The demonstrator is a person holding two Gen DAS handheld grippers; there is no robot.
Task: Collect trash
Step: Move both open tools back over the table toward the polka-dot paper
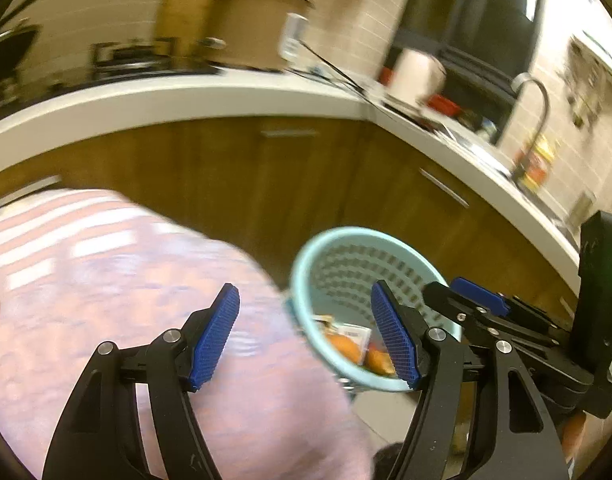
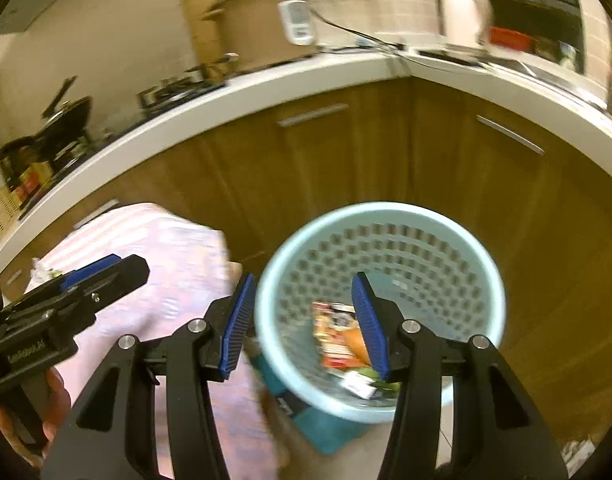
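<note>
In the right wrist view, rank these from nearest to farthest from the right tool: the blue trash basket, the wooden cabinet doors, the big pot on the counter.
From the right tool:
1. Blue trash basket, just below and ahead, on the floor.
2. Wooden cabinet doors, behind the basket.
3. Big pot, up on the counter against the wall.

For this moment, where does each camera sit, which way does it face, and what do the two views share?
Left wrist: on the left gripper, angled down at the pink tablecloth; right gripper visible, open.
Right wrist: on the right gripper, angled down into the blue basket; left gripper and a hand visible.
Shared: basket, tablecloth, counter, pot.
</note>
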